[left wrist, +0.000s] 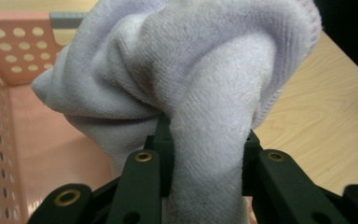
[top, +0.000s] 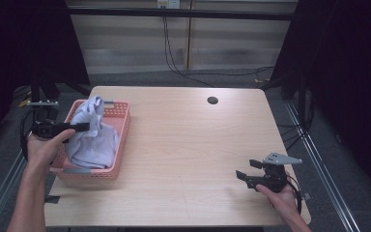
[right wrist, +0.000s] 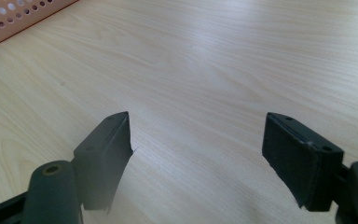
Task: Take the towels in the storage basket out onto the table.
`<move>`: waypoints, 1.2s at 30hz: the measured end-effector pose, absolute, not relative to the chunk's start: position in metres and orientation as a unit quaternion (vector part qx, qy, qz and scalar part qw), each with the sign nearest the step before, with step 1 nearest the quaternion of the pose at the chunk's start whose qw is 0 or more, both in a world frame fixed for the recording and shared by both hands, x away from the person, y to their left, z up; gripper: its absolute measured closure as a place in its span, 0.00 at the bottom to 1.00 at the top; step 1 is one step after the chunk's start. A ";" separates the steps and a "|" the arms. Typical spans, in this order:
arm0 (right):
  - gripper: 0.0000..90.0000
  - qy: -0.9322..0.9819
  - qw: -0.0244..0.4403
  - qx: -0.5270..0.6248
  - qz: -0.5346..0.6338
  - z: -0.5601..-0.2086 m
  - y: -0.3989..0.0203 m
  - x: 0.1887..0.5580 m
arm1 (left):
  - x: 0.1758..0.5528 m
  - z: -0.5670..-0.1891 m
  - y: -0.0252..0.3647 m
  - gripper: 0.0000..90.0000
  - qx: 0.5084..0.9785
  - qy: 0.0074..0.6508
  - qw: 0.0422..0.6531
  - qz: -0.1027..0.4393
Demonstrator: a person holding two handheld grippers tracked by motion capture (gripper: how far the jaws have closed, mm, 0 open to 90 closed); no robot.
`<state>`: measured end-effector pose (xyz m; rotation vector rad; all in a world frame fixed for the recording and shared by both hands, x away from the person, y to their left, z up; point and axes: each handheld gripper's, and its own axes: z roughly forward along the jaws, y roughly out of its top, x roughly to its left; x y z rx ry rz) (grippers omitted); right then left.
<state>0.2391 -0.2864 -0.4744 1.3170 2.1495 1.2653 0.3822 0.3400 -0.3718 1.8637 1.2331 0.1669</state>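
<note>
A pale lavender towel (top: 92, 133) is bunched up in a pink perforated basket (top: 121, 145) at the table's left edge. My left gripper (top: 84, 127) reaches in from the left and is shut on an upper fold of the towel (left wrist: 205, 93), which drapes down between the jaws in the left gripper view. The rest of the cloth hangs into the basket (left wrist: 9, 60). My right gripper (top: 246, 170) rests low over bare wood at the front right, far from the basket. Its two fingers (right wrist: 105, 154) stand wide apart with nothing between them.
The wooden table (top: 188, 140) has a dark cable hole (top: 212, 100) at the back centre. A corner of the pink basket (right wrist: 14, 18) shows at the top left of the right gripper view. Black frame posts and cables surround the table.
</note>
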 end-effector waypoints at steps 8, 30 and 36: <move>0.26 0.753 0.159 0.460 0.443 -0.474 -0.286 0.239 | 0.381 -0.352 0.332 0.78 0.745 0.480 0.456 0.077; 0.26 0.751 0.160 0.460 0.445 -0.474 -0.287 0.239 | 0.380 -0.293 0.315 0.78 0.748 0.441 0.482 0.120; 0.26 0.752 0.159 0.460 0.445 -0.474 -0.287 0.239 | 0.381 -0.278 0.316 0.78 0.746 0.438 0.486 0.129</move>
